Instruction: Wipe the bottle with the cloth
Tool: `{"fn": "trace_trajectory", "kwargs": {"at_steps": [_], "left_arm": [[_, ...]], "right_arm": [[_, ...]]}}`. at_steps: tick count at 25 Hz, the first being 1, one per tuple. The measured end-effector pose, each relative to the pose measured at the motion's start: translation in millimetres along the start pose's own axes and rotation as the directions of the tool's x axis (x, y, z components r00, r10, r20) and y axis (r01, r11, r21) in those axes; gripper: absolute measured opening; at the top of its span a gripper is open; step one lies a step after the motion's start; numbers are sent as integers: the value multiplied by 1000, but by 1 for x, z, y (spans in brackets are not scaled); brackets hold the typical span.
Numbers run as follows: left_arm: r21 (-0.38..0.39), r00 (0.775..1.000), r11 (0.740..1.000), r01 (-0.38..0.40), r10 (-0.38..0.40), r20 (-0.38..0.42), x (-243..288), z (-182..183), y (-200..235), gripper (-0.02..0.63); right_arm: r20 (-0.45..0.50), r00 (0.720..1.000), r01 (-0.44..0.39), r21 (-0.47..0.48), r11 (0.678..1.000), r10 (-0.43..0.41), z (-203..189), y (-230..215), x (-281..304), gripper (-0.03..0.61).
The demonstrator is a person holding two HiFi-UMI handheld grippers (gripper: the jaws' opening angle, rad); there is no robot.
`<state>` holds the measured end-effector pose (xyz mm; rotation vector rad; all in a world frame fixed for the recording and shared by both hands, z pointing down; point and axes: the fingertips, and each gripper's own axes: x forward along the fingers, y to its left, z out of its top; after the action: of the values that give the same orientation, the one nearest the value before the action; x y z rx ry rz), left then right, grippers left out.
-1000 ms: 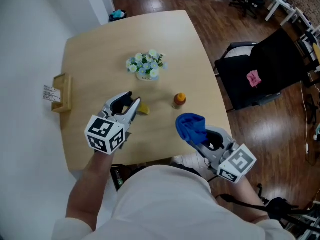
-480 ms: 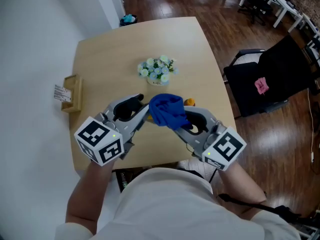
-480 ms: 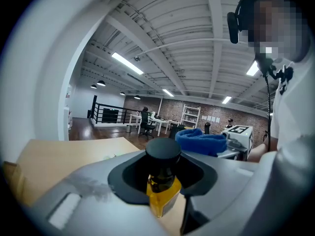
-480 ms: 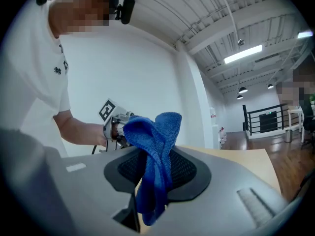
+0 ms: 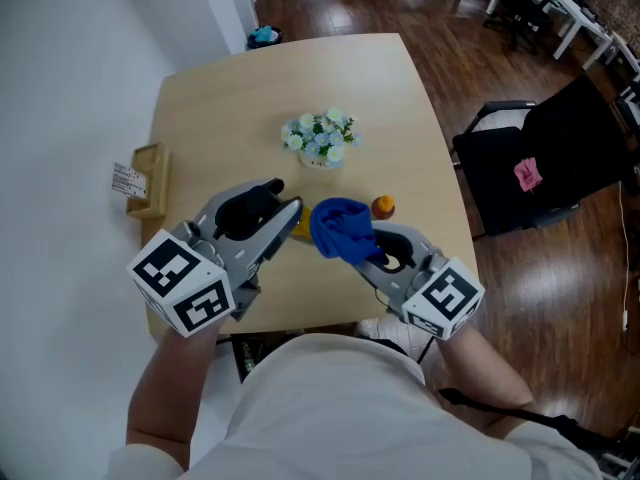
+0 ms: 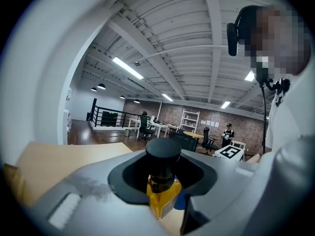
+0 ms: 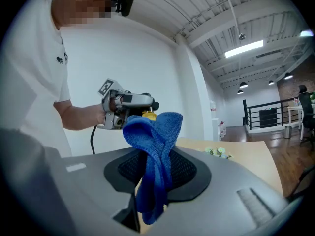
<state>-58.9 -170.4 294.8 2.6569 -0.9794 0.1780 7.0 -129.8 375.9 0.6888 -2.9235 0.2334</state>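
Left gripper (image 5: 291, 218) clamps a yellow bottle (image 6: 162, 196), upright across its jaws with black cap up and mostly hidden from above by those jaws and the blue cloth (image 5: 340, 230) bunched in the right gripper's (image 5: 367, 252) clenched tips just beside, above a pale wooden table (image 5: 220, 108) on dark wood flooring (image 5: 505, 268).

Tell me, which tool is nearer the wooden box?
Left. The left tool, holding the bottle, is close beside the wooden box; the right tool, gripping the cloth, is farther right.
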Motion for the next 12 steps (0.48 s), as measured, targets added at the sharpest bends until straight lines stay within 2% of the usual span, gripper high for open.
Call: {"fn": "trace_trajectory", "kwargs": {"at_steps": [12], "left_arm": [[11,1000,1000,-4,4,19,-4,20,-8,143]], "right_arm": [[-112,992,63,47,997,-58,-56,-18,-17,121]]}}
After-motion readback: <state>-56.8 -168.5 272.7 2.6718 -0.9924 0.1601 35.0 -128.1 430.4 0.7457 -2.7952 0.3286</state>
